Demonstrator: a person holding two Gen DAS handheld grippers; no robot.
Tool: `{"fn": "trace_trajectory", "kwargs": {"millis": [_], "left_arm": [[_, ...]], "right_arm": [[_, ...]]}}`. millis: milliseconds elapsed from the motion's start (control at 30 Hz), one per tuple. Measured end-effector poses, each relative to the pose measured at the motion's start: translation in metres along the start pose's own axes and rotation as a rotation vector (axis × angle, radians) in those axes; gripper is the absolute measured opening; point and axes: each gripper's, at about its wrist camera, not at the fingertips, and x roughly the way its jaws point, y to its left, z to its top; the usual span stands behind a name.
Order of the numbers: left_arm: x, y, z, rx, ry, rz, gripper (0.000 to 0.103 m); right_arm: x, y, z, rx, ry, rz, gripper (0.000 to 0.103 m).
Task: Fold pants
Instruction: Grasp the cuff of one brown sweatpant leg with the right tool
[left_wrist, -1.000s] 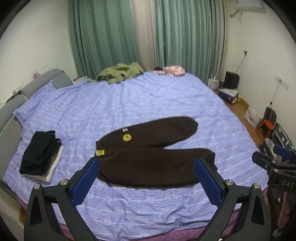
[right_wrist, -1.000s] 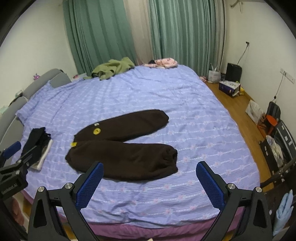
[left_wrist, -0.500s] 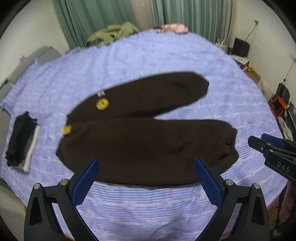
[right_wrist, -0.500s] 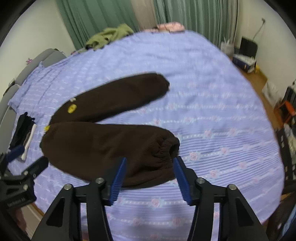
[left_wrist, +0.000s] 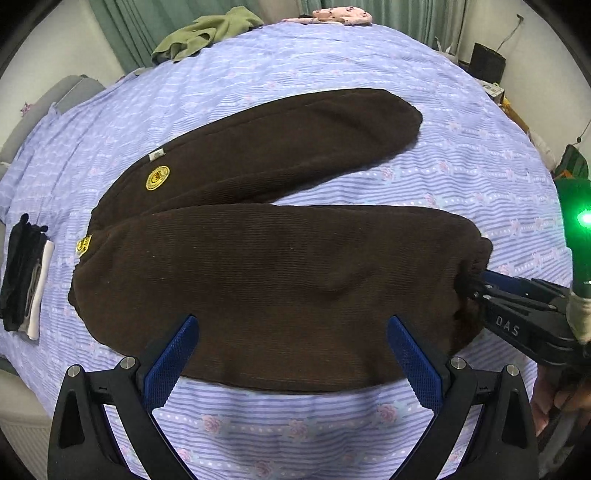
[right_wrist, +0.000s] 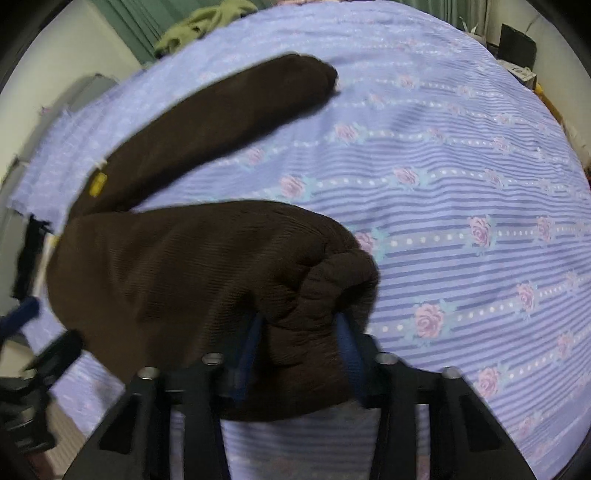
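Dark brown corduroy pants (left_wrist: 266, 258) lie flat on the bed, legs spread in a V, waist at the left with a yellow round patch (left_wrist: 157, 178). My left gripper (left_wrist: 291, 347) is open, its blue pads over the near edge of the near leg. My right gripper (right_wrist: 301, 332) is shut on the near leg's cuff (right_wrist: 332, 284), which bunches between the blue pads; it also shows in the left wrist view (left_wrist: 484, 291) at the cuff's end. The far leg (right_wrist: 221, 122) lies free.
The bed has a purple striped rose-print cover (left_wrist: 369, 66). A folded black and white clothes stack (left_wrist: 24, 280) lies at its left edge. Green clothing (left_wrist: 199, 33) and pink clothing (left_wrist: 340, 16) lie at the far side. Floor clutter is at right.
Both grippers moved down and closer to the pants. My right gripper narrowed, then closed on the near leg's cuff. My left gripper stayed open and came over the near leg's edge.
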Motion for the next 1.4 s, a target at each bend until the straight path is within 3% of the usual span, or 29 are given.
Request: {"fn": "trace_trajectory", "kwargs": {"millis": [67, 167, 267, 433, 600, 633, 700, 933, 1233, 1333, 1400], "left_arm": [[-0.001, -0.003, 0.001, 0.007, 0.002, -0.004, 0.103], [-0.003, -0.003, 0.0, 0.007, 0.004, -0.013, 0.103], [0.0, -0.002, -0.001, -0.006, 0.012, -0.01, 0.103], [0.005, -0.004, 0.003, -0.015, 0.019, -0.016, 0.103], [0.004, -0.009, 0.008, -0.001, 0.005, -0.011, 0.103], [0.004, -0.009, 0.008, 0.0, 0.002, -0.013, 0.103], [0.002, -0.01, 0.009, 0.003, -0.005, -0.011, 0.103], [0.0, -0.012, 0.006, 0.012, -0.003, -0.014, 0.103], [-0.002, -0.013, 0.002, 0.009, 0.005, -0.018, 0.103], [-0.004, -0.015, 0.001, 0.01, 0.005, -0.023, 0.103], [-0.006, -0.015, 0.001, 0.013, -0.001, -0.028, 0.103]], "right_arm": [[-0.005, -0.001, 0.0, -0.004, -0.007, -0.01, 0.024], [-0.027, -0.007, -0.007, 0.029, -0.021, -0.027, 0.001], [-0.049, -0.029, -0.017, 0.102, -0.053, -0.098, 0.001], [-0.048, -0.039, -0.02, 0.11, -0.019, 0.047, 0.002], [-0.038, -0.02, -0.008, 0.032, -0.043, 0.104, 0.006], [-0.034, -0.017, -0.005, 0.027, -0.039, 0.121, 0.009], [-0.027, -0.011, -0.001, 0.01, -0.039, 0.112, 0.031], [-0.008, -0.013, 0.003, -0.039, -0.009, 0.107, 0.031], [0.011, -0.027, -0.007, 0.01, 0.05, 0.233, 0.032], [0.019, -0.031, 0.004, 0.051, 0.091, 0.215, 0.021], [0.003, -0.025, 0.002, 0.026, 0.064, 0.161, 0.016]]}}
